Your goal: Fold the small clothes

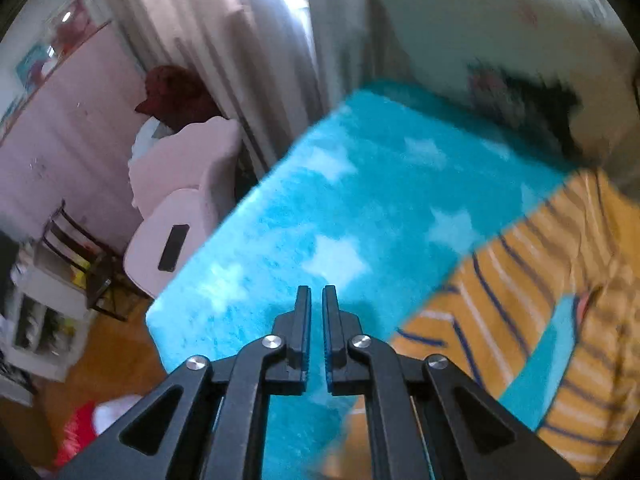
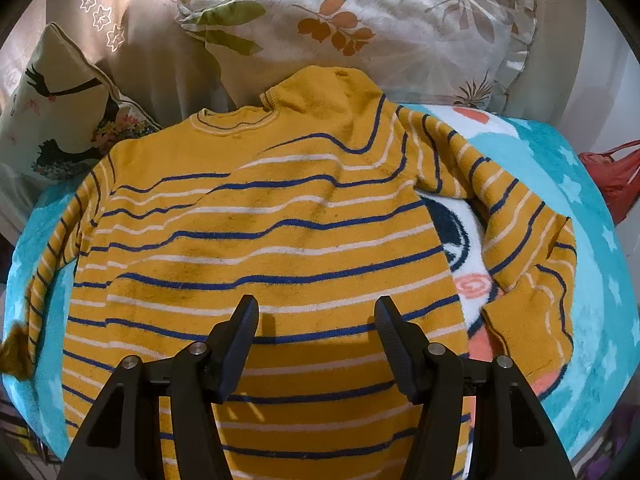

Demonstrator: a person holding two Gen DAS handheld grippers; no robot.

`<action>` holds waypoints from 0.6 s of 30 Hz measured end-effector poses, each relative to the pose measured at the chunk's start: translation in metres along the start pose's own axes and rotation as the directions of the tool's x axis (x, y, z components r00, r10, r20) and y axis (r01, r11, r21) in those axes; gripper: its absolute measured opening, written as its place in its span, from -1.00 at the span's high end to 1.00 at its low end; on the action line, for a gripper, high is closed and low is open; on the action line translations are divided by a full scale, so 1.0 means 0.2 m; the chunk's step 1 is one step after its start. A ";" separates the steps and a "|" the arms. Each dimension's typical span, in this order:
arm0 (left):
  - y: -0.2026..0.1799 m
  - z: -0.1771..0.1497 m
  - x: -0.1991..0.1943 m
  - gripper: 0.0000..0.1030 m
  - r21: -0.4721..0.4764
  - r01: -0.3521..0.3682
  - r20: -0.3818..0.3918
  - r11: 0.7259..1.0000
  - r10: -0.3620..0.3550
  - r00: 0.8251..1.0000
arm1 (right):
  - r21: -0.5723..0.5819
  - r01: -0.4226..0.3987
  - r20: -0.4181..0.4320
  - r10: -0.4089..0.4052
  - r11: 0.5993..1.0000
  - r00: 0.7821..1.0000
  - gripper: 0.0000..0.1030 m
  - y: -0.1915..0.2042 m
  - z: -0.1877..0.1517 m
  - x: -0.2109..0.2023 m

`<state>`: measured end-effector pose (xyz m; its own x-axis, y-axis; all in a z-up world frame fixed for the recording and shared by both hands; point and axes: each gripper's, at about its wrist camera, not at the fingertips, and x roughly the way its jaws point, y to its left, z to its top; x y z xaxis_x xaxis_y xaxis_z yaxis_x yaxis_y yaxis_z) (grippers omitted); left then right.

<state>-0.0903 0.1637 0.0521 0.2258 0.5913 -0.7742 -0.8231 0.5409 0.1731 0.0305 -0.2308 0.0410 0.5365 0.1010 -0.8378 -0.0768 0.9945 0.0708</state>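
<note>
A: Where do we find the sweater (image 2: 280,240)?

B: We see it spread flat on the turquoise blanket (image 2: 600,280), mustard yellow with blue and white stripes. Its collar lies at the far end of the blanket, just short of the leaf-print pillow (image 2: 360,28). One sleeve trails off its left side and the other bends in a loop on its right side, over the cartoon figure printed on the blanket.

A: And our right gripper (image 2: 316,308)?

B: We hold it over the lower part of the sweater, near the hem. Its fingers stand wide apart with nothing between them.

A: The left gripper (image 1: 316,292)?

B: It sits left of the sweater, over bare blanket with white stars. Its fingers are nearly together, with only a thin slit left and nothing caught in it. In that blurred view the sweater shows only as a striped patch off to the right.

A: What else lies around the sweater?

B: A cushion with a dark figure (image 2: 52,108) rests beyond its left shoulder. A red bag (image 2: 612,176) sits off the blanket, past the right sleeve. Farther left of the blanket we see a pale pink chair (image 1: 180,200) with a dark phone (image 1: 173,247) on its seat, and curtains (image 1: 240,40) behind it.
</note>
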 end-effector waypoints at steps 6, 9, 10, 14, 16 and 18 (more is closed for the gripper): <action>-0.28 -0.05 -0.02 -0.03 0.102 0.290 -0.023 0.952 -0.289 0.957 | -0.039 -0.040 -0.022 0.039 0.998 0.999 -0.26 0.09 -0.03 0.01; -0.54 -0.20 -0.13 -0.03 0.210 0.386 -0.075 0.898 -0.379 0.922 | -0.063 -0.055 -0.028 0.054 0.996 0.998 -0.26 0.13 -0.05 0.01; -0.66 -0.26 -0.18 -0.03 0.264 0.412 -0.097 0.872 -0.401 0.911 | -0.072 -0.058 -0.028 0.056 0.996 0.998 -0.26 0.14 -0.06 0.00; -0.90 -0.49 -0.32 -0.04 0.375 0.490 -0.168 0.787 -0.462 0.871 | -0.084 -0.046 -0.028 0.044 0.995 0.999 -0.27 0.12 -0.08 -0.01; -0.96 -0.58 -0.36 -0.04 0.410 0.514 -0.193 0.753 -0.480 0.856 | -0.073 -0.042 -0.031 0.039 0.996 0.999 -0.28 0.08 -0.09 -0.02; -1.01 -0.64 -0.43 -0.05 0.448 0.519 -0.206 0.728 -0.481 0.852 | -0.060 -0.034 -0.036 0.032 0.998 0.999 -0.29 0.03 -0.11 -0.03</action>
<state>-0.0095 -0.0735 0.0057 0.4811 0.1204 -0.8684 -0.2483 0.9687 -0.0032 0.0090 -0.2256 0.0345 0.5036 0.1313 -0.8539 -0.1447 0.9872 0.0665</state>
